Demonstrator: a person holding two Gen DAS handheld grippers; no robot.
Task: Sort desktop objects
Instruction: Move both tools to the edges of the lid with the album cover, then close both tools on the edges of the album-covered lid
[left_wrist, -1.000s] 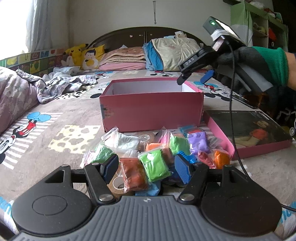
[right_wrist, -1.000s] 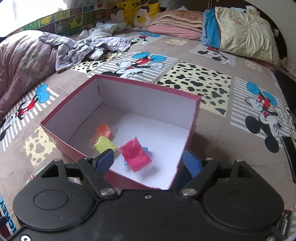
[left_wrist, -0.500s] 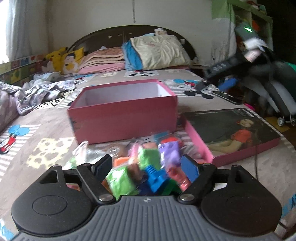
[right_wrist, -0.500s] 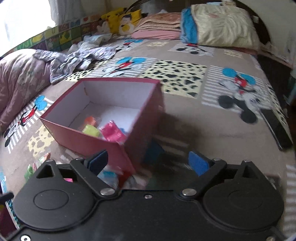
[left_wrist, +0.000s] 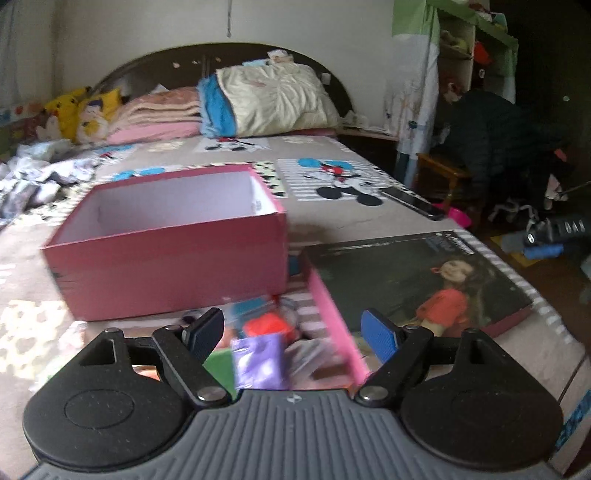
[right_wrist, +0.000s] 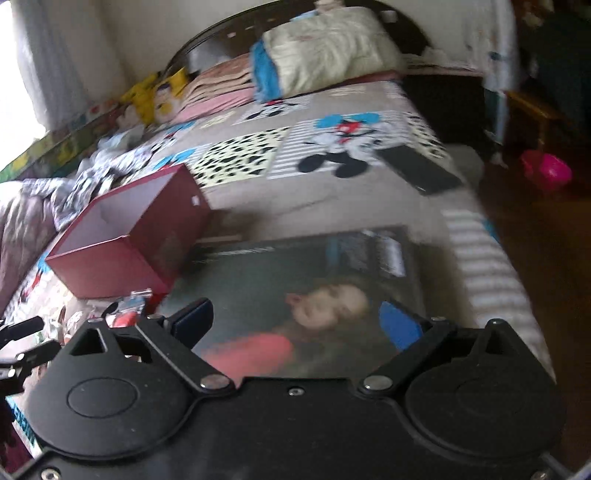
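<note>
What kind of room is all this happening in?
A bedroom, most likely a child's. The work surface is a bed with a cartoon-mouse cover and a dark headboard; pillows and folded blankets are stacked at its head, with yellow plush toys beside them.

right gripper swung from pink box to lid, jaws opening

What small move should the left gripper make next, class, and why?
Probably ease the left gripper down onto the purple packet and close. Its jaws stand open with nothing gripped, the packet lies between them, and the pink box waits just beyond.
</note>
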